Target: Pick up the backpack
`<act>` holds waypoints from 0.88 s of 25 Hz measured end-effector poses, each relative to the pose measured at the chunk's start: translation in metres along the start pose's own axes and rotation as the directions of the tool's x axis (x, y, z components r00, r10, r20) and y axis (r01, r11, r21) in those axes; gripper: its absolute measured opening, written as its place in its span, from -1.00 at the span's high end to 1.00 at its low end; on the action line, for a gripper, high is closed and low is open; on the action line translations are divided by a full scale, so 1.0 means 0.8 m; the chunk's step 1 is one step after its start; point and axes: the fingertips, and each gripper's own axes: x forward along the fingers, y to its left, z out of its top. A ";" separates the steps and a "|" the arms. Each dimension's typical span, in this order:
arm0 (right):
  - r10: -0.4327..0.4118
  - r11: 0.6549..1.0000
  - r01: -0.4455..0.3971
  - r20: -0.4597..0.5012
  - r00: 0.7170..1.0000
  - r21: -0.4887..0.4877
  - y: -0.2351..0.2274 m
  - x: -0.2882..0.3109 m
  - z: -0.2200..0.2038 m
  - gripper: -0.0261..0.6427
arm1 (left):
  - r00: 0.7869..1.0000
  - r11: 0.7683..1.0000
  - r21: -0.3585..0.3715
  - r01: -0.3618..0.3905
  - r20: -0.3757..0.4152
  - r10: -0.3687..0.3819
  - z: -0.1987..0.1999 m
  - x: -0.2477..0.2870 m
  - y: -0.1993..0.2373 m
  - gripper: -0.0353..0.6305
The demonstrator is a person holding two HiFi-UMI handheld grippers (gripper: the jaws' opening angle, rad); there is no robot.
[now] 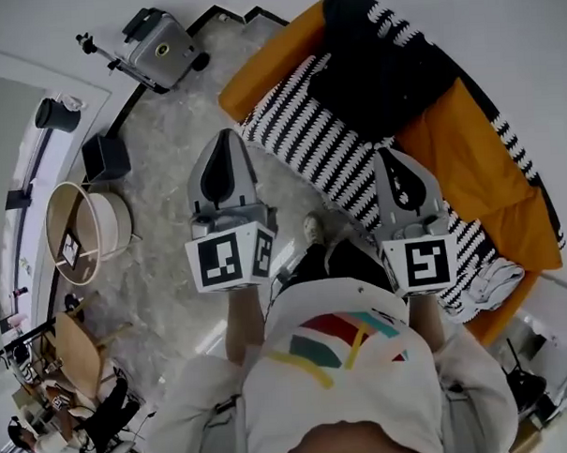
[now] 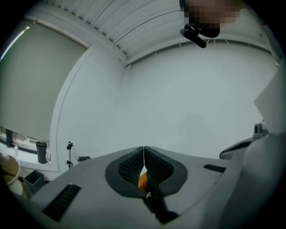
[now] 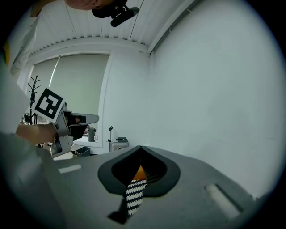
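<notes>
Left gripper (image 1: 226, 146): jaws pressed fully together, nothing between them, touching nothing. Right gripper (image 1: 393, 160): likewise closed and empty, tip above the black-and-white zigzag blanket (image 1: 303, 126). Black backpack (image 1: 380, 71) lies at the far end of the orange sofa (image 1: 468, 147), apart from both grippers

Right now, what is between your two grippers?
The head view shows the black-and-white striped blanket, spread on the orange sofa, in the gap between the left gripper and the right gripper. Both grippers are shut and empty.
</notes>
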 end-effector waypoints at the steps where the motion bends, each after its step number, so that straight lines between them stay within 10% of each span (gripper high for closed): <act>1: 0.003 1.000 -0.003 0.005 1.000 0.001 -0.001 0.007 0.003 0.92 | 1.000 1.000 -0.004 0.003 -0.007 -0.003 -0.003 0.006 0.000 0.85; 10: 0.015 0.999 -0.018 0.065 0.998 0.050 -0.036 0.041 0.022 0.92 | 1.000 0.998 -0.059 -0.012 0.023 0.013 0.005 0.051 -0.022 0.85; 22: -0.099 0.989 0.076 0.182 0.978 0.129 -0.129 0.040 0.057 0.92 | 0.984 0.988 0.040 0.150 0.093 -0.153 0.050 0.143 -0.137 0.85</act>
